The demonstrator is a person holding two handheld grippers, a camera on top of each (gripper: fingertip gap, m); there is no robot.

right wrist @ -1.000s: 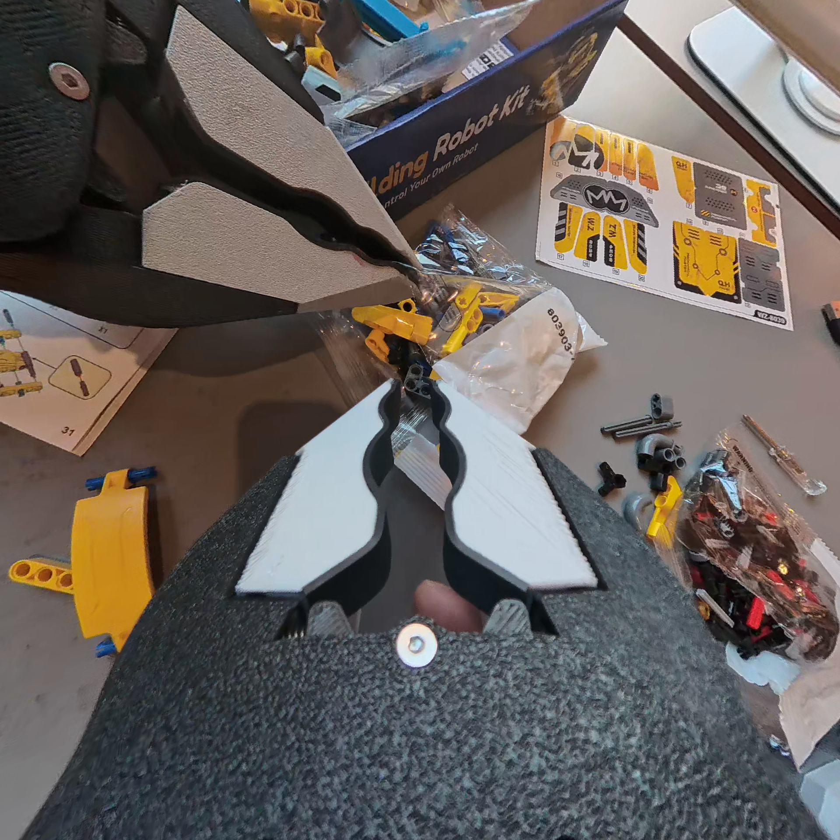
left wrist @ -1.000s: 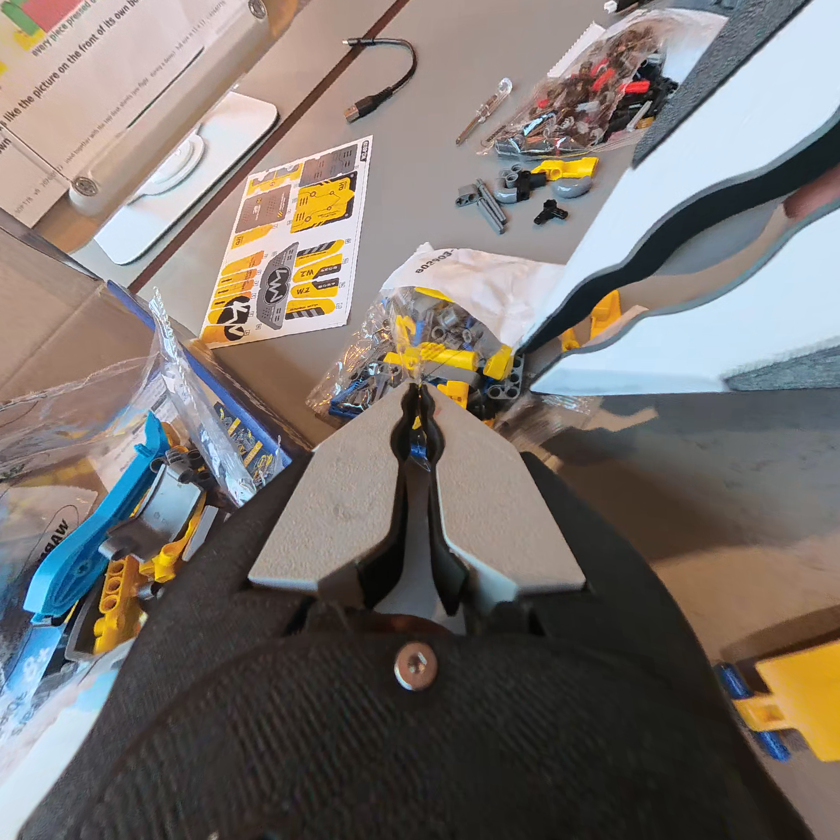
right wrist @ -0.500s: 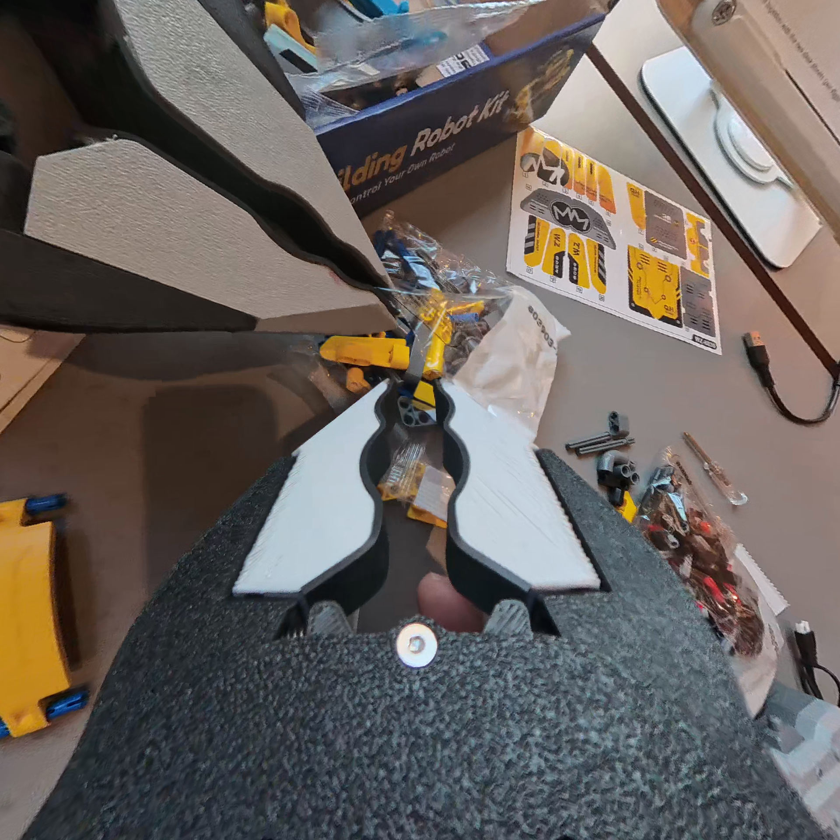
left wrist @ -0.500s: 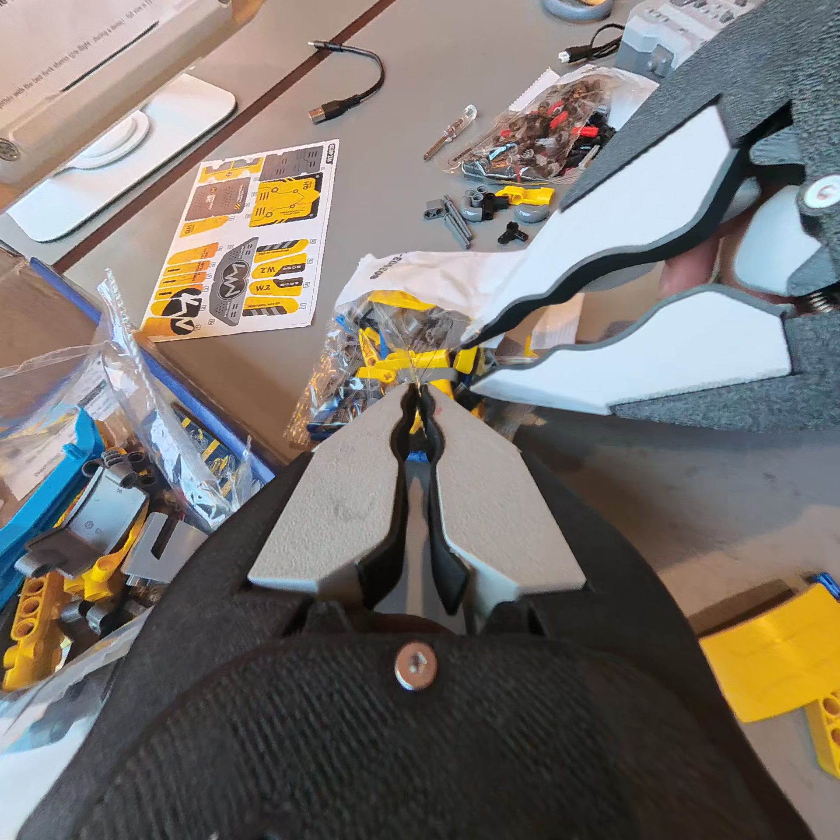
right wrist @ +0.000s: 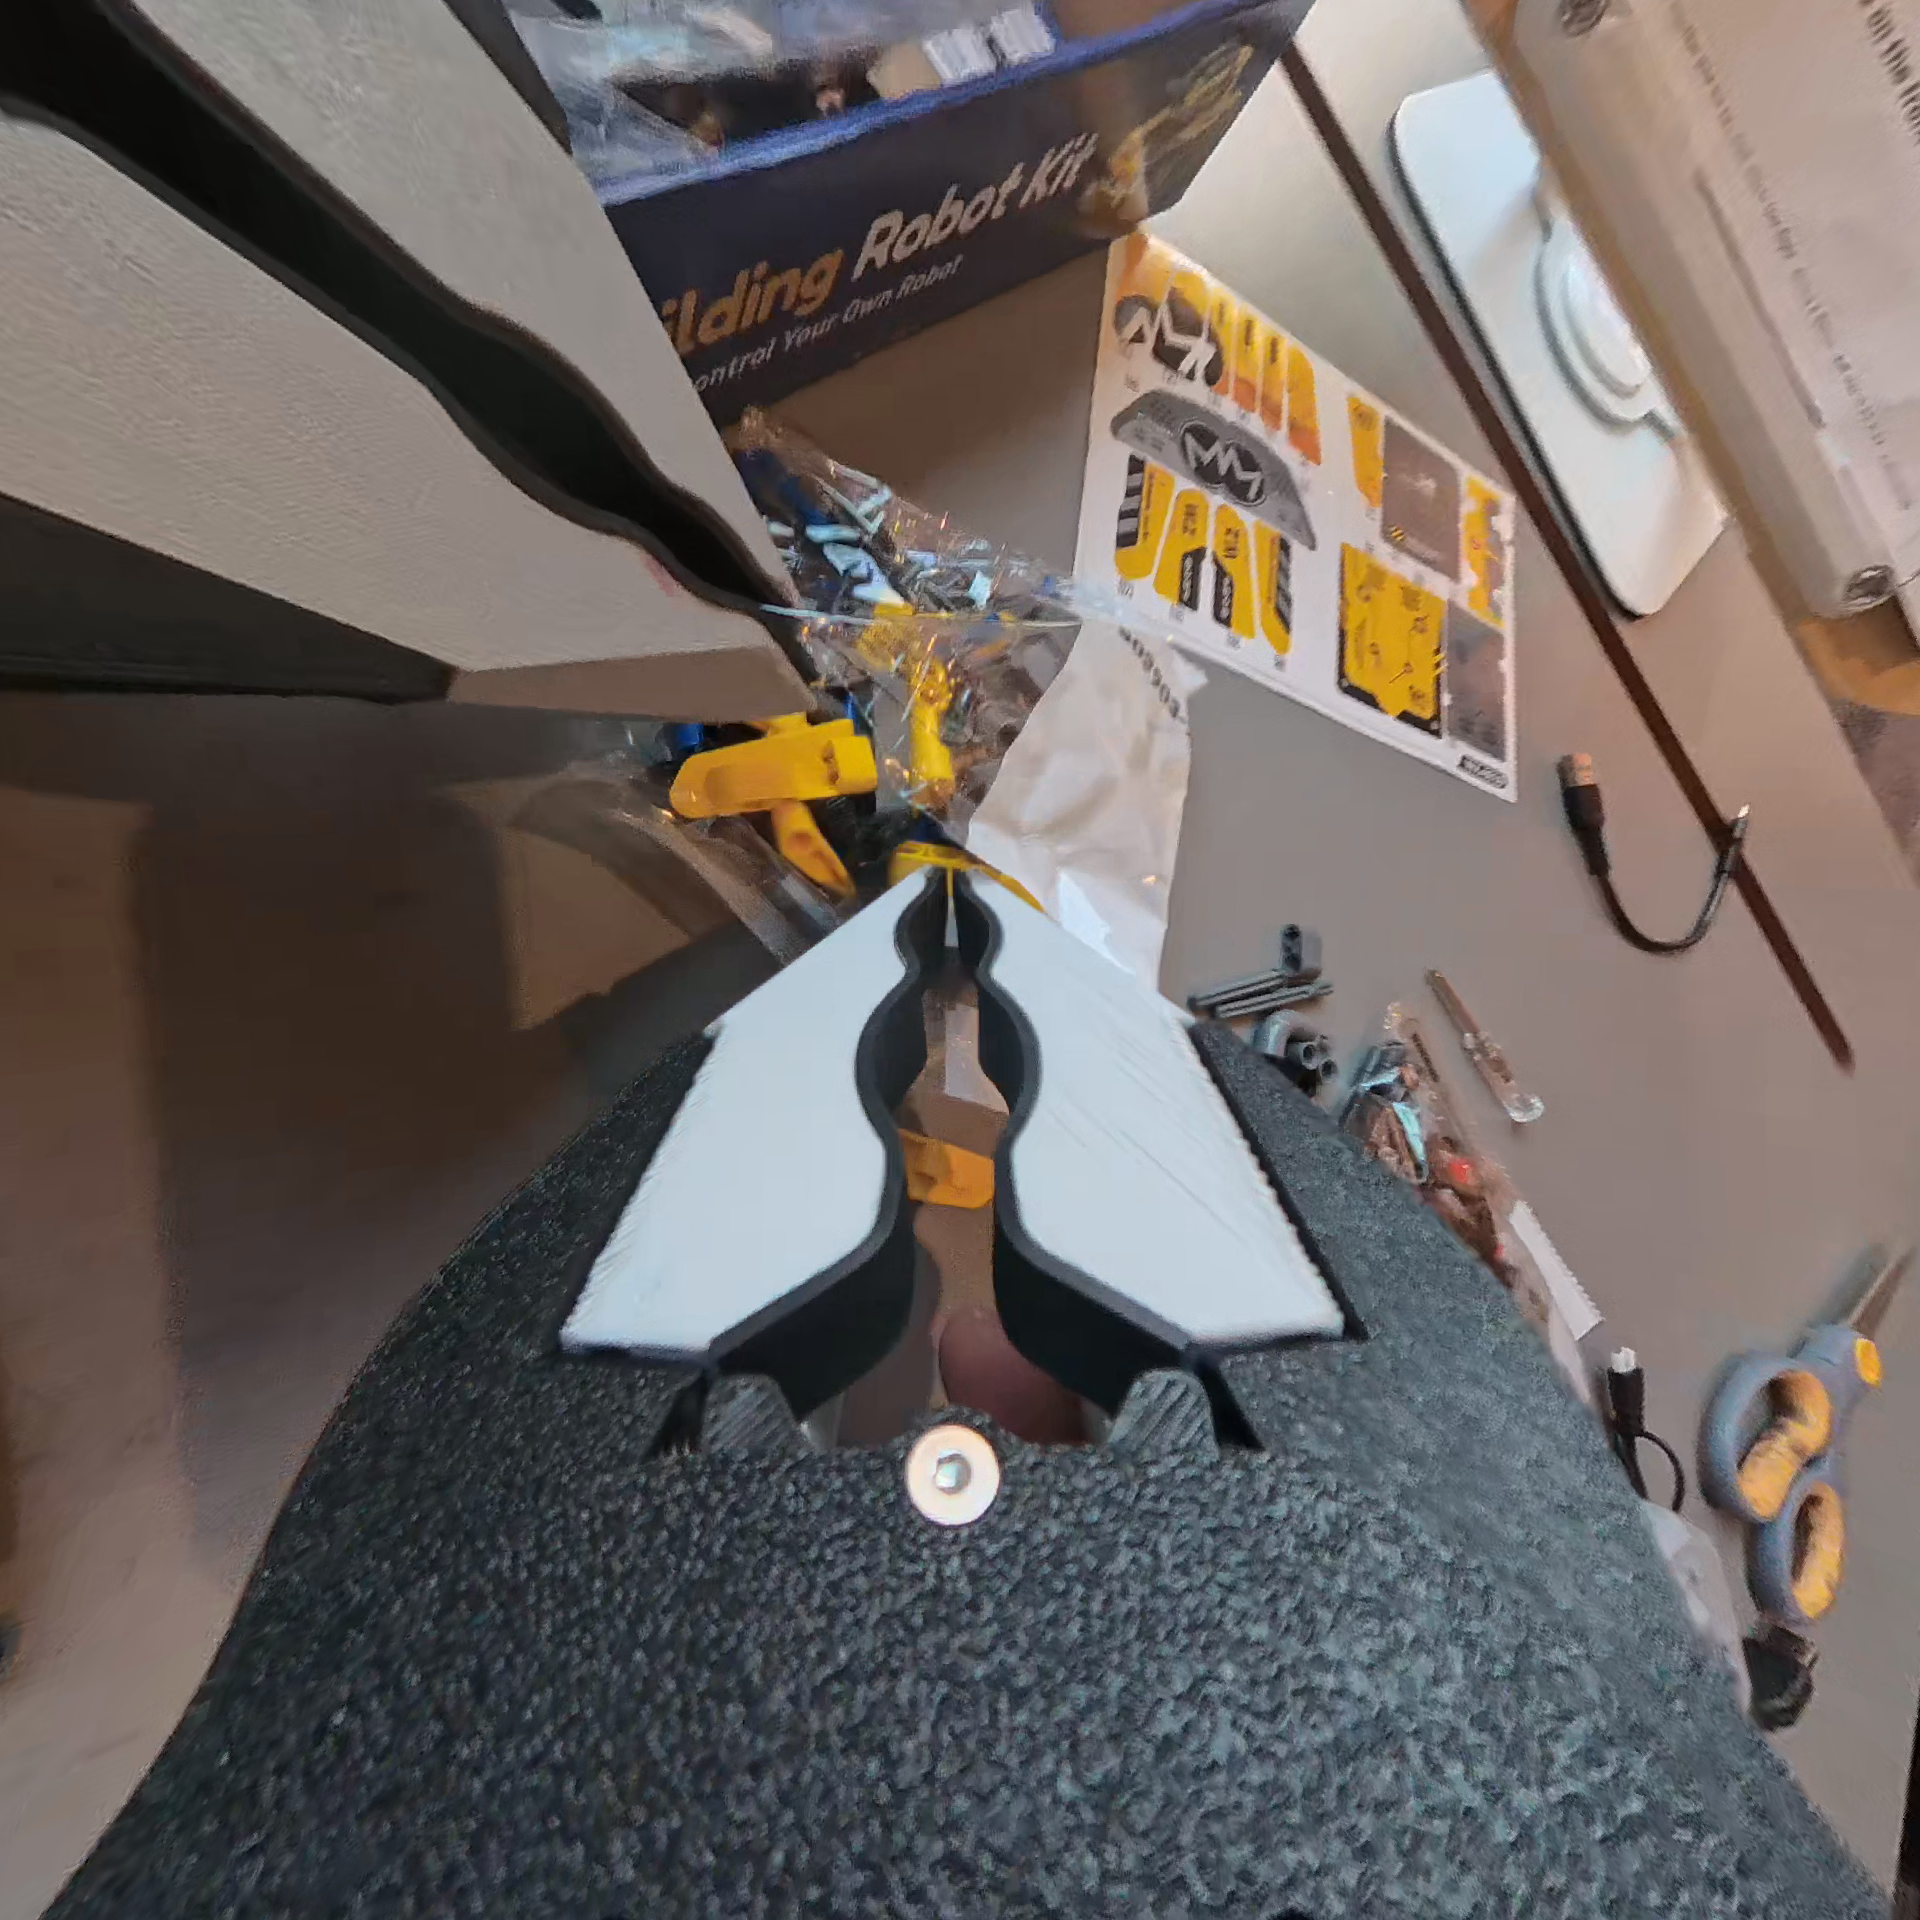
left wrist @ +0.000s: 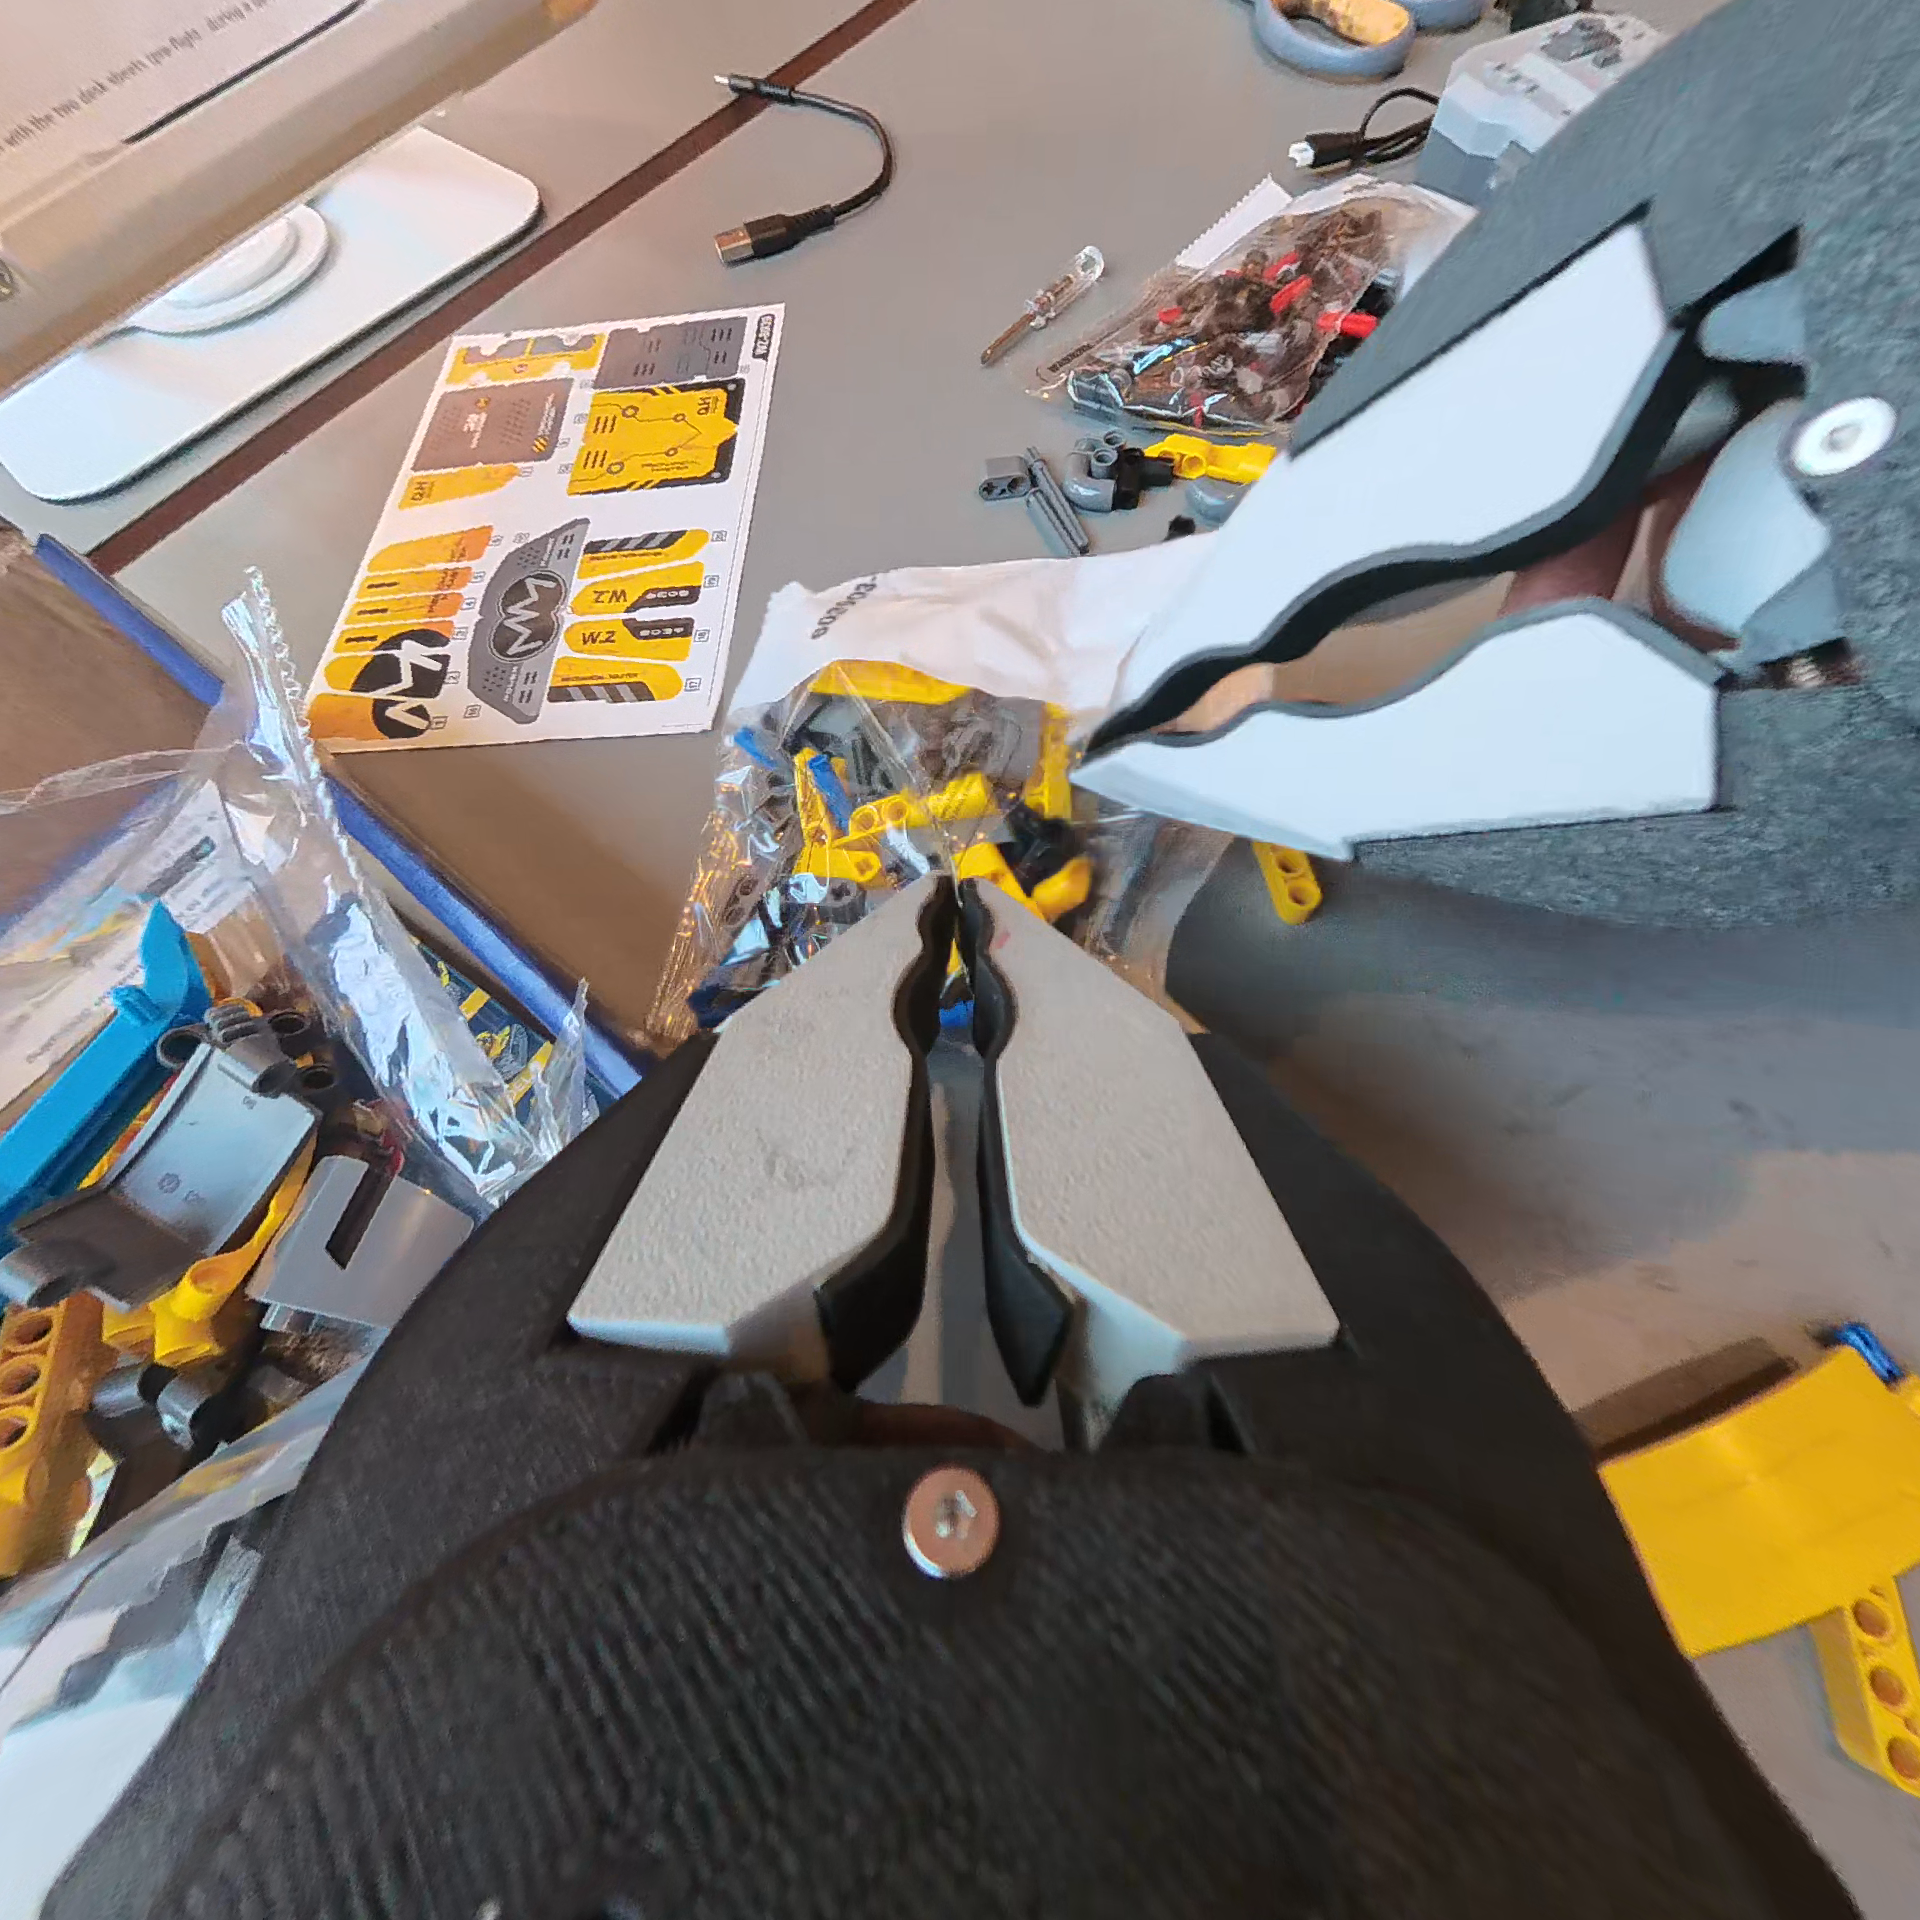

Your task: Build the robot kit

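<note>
Since the frame half a second back, the right gripper has drawn its tips together on the clear bag of parts, where its jaws earlier stood apart around the bag's edge, and both views have slid a little over the surface. At far left of the left wrist view an open blue box holds blue, grey and yellow pieces under loose film; a sticker sheet lies flat beyond it in the upper left, with a short black cable farther up. In the middle, the left gripper points up the frame, its jaws closed to a thin slit and pinching the near film of the bag, which sits at centre frame, partly lifted between the two tools. A white paper flap spreads behind the bag. The right gripper reaches in from the upper right, slanting down and leftward, its jaws nipped shut on the bag's right edge. A second bag of dark and red parts lies at upper right, loose grey pins beside it, and a yellow curved piece rests at lower right. In the right wrist view, scissors lie at the right edge.
</note>
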